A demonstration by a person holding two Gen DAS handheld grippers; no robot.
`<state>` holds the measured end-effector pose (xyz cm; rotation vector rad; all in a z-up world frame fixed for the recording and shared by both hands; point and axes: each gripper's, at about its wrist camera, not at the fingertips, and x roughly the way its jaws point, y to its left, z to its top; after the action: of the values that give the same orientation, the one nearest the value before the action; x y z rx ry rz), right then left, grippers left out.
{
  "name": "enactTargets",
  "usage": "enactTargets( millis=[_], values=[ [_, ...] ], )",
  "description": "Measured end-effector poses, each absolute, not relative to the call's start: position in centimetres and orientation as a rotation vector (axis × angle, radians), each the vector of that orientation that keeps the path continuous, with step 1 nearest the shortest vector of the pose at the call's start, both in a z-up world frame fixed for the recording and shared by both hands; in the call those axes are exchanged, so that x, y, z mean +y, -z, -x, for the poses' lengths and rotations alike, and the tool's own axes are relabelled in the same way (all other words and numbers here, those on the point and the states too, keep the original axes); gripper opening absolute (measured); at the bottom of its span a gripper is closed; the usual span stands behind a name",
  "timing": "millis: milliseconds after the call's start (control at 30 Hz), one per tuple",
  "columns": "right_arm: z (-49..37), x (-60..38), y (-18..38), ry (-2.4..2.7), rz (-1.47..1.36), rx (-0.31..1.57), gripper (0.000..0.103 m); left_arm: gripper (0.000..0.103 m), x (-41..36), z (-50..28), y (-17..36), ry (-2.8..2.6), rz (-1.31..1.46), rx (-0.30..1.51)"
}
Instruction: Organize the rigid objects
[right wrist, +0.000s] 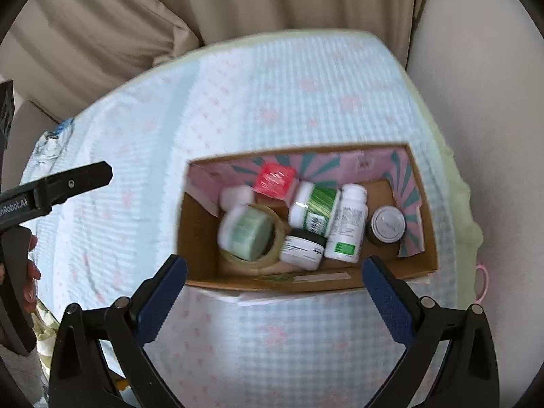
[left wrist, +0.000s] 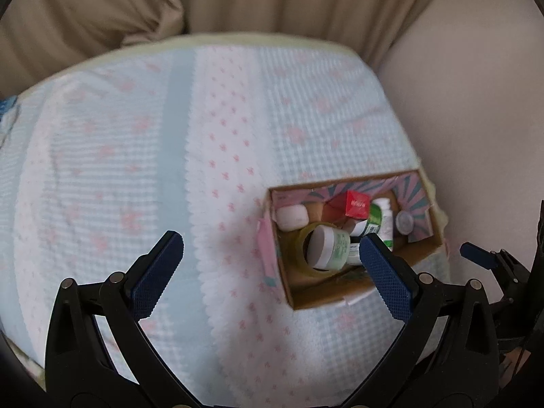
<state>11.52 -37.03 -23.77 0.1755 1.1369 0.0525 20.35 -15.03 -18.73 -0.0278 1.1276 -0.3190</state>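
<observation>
An open cardboard box (right wrist: 200,234) with a pink and teal lining sits on the cloth-covered table (right wrist: 272,102). It holds a green-labelled jar (right wrist: 246,234) lying in a tape roll (right wrist: 277,238), a red carton (right wrist: 275,178), a green bottle (right wrist: 314,209), a white bottle (right wrist: 346,224), a black-lidded jar (right wrist: 302,248) and a dark jar (right wrist: 387,226). My right gripper (right wrist: 273,299) is open and empty, just in front of the box. My left gripper (left wrist: 272,272) is open and empty, left of the box (left wrist: 285,272), with the jar (left wrist: 331,246) near its right finger.
Beige curtains (left wrist: 238,0) hang behind the table. A pale wall (right wrist: 493,136) is at the right. The left gripper's body (right wrist: 51,193) and the hand holding it show at the left of the right wrist view. The right gripper's finger (left wrist: 479,255) shows at the left wrist view's right edge.
</observation>
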Motion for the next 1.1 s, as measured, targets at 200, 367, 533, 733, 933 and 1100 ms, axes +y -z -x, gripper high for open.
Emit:
enactTargets(
  millis=[200,367,533,733,933,1100],
  values=[
    [-9.3,-33.4,15.2,-0.05,-0.14,1.017,0.103,0.103,-9.8,-15.7,9.1,0.282,0.036,0.963],
    [-7.7,-29.9,7.6,-0.038,-0.088,0.897,0.103,0.103,-5.4,-11.3,2.1,0.222,0.028,0.819],
    [-5.5,-27.1,2.8,-0.036,-0.085,0.801,0.103,0.103,-1.9,-7.2,-1.5,0.15,0.026,0.735],
    [-2.7,-24.3,1.1,-0.025,-0.042,0.731,0.103,0.103,0.6,-3.7,-2.6,0.103,0.028,0.689],
    [-1.6,-23.2,1.5,-0.004,-0.019,0.729,0.103,0.103,1.6,-3.2,-2.2,0.107,0.048,0.688],
    [-1.7,-23.2,1.6,0.014,-0.018,0.732,0.103,0.103,1.7,-3.1,-2.1,0.11,0.045,0.683]
  ],
)
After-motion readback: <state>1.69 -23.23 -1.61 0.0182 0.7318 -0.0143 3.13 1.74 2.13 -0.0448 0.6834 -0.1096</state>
